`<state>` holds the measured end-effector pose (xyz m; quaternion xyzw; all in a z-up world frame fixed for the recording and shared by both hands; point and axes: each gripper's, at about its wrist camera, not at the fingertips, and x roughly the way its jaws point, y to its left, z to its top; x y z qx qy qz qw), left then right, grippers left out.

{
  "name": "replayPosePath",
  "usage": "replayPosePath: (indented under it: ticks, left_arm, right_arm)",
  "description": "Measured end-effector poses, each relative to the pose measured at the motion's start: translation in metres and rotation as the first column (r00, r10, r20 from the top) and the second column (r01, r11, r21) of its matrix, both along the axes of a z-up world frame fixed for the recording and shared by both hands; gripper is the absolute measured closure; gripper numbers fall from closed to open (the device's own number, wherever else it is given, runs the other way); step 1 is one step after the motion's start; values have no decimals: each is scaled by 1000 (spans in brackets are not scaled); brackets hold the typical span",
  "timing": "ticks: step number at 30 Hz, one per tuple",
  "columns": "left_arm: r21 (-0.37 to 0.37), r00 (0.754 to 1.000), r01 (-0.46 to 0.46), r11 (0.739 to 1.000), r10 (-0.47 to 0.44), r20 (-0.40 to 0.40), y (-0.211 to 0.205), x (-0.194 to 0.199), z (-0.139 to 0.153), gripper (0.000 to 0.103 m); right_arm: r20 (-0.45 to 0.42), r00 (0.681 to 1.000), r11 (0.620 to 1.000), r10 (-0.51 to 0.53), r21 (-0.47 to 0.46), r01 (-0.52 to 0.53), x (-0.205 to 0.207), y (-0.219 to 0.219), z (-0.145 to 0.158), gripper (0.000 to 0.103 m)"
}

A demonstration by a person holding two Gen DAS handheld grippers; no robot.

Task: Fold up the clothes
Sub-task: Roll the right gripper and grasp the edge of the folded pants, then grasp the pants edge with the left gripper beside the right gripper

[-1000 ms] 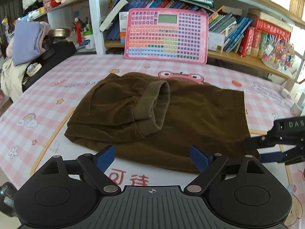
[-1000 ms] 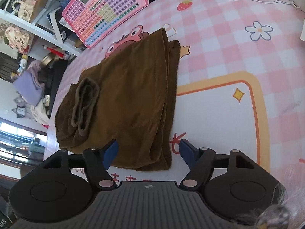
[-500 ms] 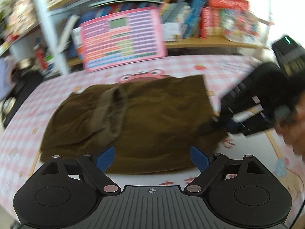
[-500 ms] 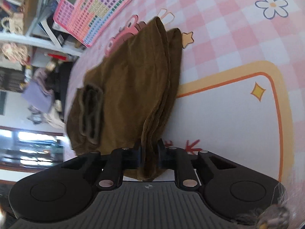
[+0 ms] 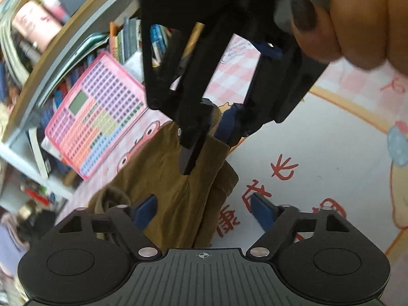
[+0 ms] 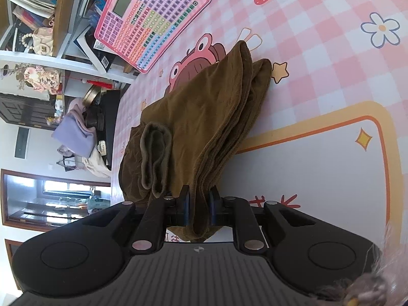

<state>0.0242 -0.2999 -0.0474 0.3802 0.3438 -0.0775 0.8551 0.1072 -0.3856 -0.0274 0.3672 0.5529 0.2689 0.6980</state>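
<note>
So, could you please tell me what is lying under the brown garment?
The brown garment rests on the pink checked tablecloth, partly covering its cartoon frog print. Anything else beneath stays hidden. The right tongs pinch its near edge.

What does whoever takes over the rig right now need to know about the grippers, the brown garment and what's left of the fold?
Right gripper: shut on the near corner of the brown garment, edge lifted off the pink checked tablecloth.
Left gripper: open, holding nothing, hovering at the garment's edge just below the right gripper.
Garment: on the cloth in front of the pink keyboard toy, already doubled in layers, ribbed cuff lying on top.
Done: first folds and corner grasp.
Left: probably grab the second corner with the left gripper, carry the edge across, then flatten.
</note>
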Motion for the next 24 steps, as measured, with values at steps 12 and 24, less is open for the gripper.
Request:
replayPosePath:
  ticks: [12, 24]
  left_arm:
    - [15, 998, 39, 999, -40, 49, -3, 2, -5, 79]
    - [-241, 998, -6, 971, 22, 62, 23, -14, 30, 96]
  right_arm:
    - [-47, 995, 996, -85, -19, 84, 7, -25, -10, 47]
    - [-149, 973, 980, -178, 62, 189, 32, -21, -31, 39]
